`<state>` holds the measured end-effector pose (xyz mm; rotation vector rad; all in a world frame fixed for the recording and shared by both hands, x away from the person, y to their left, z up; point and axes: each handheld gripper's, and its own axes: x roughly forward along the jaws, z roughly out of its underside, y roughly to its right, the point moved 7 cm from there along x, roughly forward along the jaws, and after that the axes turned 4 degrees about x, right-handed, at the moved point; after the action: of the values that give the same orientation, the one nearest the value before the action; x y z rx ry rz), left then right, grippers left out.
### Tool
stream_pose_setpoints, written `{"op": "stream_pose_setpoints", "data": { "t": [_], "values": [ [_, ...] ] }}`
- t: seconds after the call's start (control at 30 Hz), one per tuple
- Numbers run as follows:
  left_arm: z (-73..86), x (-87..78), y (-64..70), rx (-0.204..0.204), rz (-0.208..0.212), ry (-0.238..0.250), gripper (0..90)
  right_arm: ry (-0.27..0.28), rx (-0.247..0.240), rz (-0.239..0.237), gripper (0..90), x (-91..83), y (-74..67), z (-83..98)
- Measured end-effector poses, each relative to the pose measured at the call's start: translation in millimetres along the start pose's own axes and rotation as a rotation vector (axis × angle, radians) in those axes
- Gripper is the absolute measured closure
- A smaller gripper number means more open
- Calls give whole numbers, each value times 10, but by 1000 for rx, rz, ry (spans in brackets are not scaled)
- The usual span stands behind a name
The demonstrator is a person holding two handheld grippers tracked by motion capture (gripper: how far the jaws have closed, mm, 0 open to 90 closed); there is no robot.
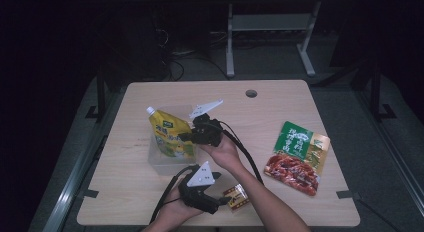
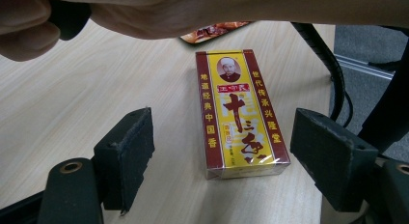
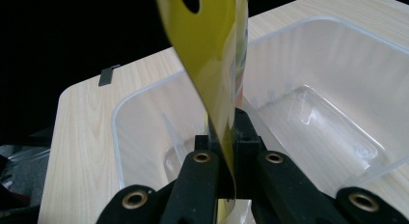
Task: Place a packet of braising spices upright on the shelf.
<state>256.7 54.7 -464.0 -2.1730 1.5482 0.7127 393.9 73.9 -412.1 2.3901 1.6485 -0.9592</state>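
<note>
A yellow spouted pouch [image 1: 170, 134] hangs over a clear plastic bin [image 1: 160, 164] at the table's middle left. My right gripper [image 1: 192, 136] is shut on the pouch's edge; in the right gripper view the yellow film [image 3: 212, 64] is pinched between the two jaws, above the bin's [image 3: 144, 137] open inside. Near the front edge lies a small red and yellow box [image 1: 236, 197]. My left gripper [image 1: 220, 199] stands open with its jaws on either side of that box [image 2: 238, 113], the pads [image 2: 128, 156] clear of it.
A green and red snack bag [image 1: 299, 156] lies flat at the right of the table. A cable hole [image 1: 251, 93] sits near the far edge. The right forearm crosses above the box in the left gripper view. Black cables trail from both grippers.
</note>
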Motion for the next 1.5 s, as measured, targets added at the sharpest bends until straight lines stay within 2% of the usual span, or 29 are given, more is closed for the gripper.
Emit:
{"op": "stream_pose_setpoints", "data": {
  "t": [0.13,0.27,0.4,0.47,0.57,0.73,0.8,0.97,1.23,1.37,1.5],
  "values": [
    [0,-3,-3,3,-1,0,228,3,6,14,896,-3,18,0],
    [5,1,-6,2,0,-3,228,5,33,27,892,-22,68,7],
    [8,12,-9,3,0,-5,228,10,50,24,883,-21,102,5],
    [8,9,-11,3,-1,-4,227,4,50,35,809,-23,116,8],
    [11,11,-17,-4,2,-7,227,-1,59,43,748,-47,145,16],
    [11,23,-5,-4,0,-5,227,20,53,57,663,-168,161,-18],
    [13,24,-11,5,-1,-9,226,10,53,56,639,-226,162,-9],
    [28,45,-15,-3,-4,-28,210,7,44,69,598,-374,165,24],
    [51,86,-6,-5,-9,-52,197,-8,56,82,530,-657,194,174],
    [64,130,20,-22,10,-66,188,-20,64,105,501,-813,225,283],
    [86,182,30,-10,11,-88,185,-15,63,129,485,-983,245,368]
  ]
}}
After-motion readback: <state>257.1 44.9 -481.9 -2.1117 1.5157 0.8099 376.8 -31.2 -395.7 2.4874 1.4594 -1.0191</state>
